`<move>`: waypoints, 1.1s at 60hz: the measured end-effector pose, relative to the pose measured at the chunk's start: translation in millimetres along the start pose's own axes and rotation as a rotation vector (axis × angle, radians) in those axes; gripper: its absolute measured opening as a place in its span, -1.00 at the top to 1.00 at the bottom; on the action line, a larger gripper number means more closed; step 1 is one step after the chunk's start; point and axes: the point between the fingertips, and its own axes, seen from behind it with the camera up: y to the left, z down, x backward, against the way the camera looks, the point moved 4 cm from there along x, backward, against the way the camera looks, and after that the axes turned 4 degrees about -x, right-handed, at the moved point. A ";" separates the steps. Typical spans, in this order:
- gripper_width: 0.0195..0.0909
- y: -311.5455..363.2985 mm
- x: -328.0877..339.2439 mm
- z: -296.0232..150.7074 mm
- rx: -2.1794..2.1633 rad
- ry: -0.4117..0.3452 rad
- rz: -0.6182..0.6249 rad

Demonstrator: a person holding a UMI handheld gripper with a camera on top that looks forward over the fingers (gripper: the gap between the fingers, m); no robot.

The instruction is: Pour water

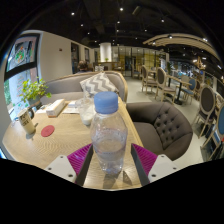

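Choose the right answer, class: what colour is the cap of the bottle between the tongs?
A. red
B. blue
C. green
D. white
B: the clear bottle standing on the wooden table between the tongs has a blue cap on top.

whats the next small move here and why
Probably carry the bottle forward toward the glass, keeping it upright. The jaws seem shut on the bottle, its blue cap still on, and the glass stands beyond it on the table, so pouring looks premature until the cap comes off.
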 end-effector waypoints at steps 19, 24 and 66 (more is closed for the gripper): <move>0.28 6.2 -20.7 -8.9 -0.005 -0.074 -0.005; 0.50 5.7 -21.7 -8.9 0.005 -0.080 0.008; 0.60 123.3 9.1 -145.9 0.384 -0.190 0.212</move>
